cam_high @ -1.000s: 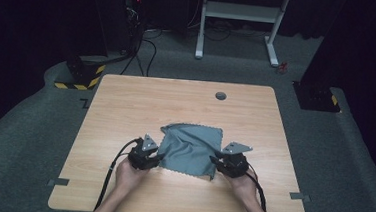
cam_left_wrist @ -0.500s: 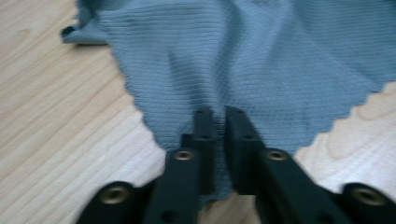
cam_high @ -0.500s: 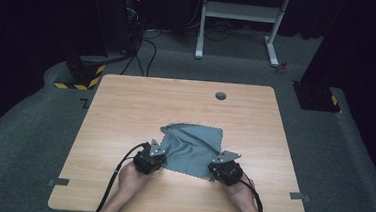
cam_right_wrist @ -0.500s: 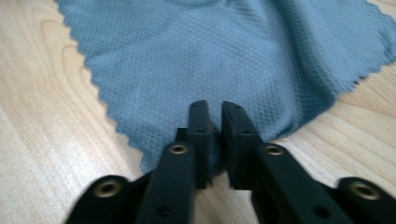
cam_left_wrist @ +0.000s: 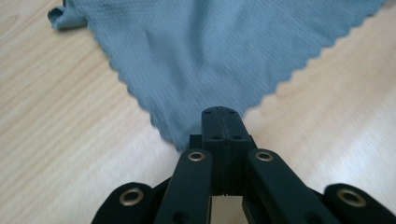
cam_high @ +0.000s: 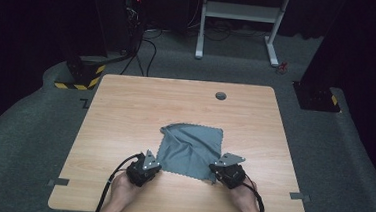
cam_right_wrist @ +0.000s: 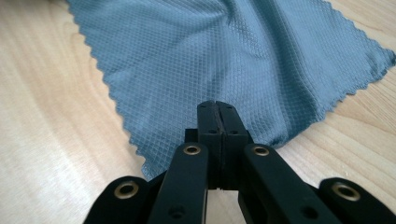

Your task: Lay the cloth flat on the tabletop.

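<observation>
Two corners of the grey cloth [cam_high: 191, 149] are in your grip. It lies on the wooden table [cam_high: 125, 111], toward the near edge. Your left gripper [cam_high: 152, 165] has just closed, pinching its near left corner; your right gripper [cam_high: 217, 170] likewise, pinching its near right corner.

The cloth [cam_high: 192, 149] lay on the table [cam_high: 125, 111], toward its near edge and about midway across. The left gripper [cam_high: 153, 163] sat at the cloth's near left corner, the right gripper [cam_high: 220, 169] at its near right corner, the cloth spread between and beyond them. A round hole [cam_high: 221, 95] lay in the tabletop near the far edge, behind the cloth. A white frame [cam_high: 242, 19] stood on the floor beyond the table.
</observation>
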`<move>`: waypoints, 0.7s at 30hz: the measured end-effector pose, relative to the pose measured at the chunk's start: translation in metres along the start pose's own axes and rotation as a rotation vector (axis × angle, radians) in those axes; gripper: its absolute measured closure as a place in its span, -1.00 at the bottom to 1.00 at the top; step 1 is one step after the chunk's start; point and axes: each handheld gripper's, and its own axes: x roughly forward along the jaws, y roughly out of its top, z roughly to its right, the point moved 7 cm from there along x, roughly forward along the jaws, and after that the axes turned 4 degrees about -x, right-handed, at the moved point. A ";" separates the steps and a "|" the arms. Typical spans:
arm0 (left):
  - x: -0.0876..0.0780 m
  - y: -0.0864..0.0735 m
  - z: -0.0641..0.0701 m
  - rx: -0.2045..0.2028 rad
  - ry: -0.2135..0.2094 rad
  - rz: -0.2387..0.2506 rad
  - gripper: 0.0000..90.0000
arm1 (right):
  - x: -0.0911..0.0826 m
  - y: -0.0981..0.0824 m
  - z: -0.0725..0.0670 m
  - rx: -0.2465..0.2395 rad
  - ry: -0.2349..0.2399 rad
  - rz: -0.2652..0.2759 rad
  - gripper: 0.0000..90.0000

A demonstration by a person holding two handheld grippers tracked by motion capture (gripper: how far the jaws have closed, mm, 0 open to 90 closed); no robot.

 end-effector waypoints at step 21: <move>0.011 0.006 -0.008 -0.035 0.021 -0.002 0.99 | 0.000 -0.019 -0.011 0.040 0.035 -0.027 0.56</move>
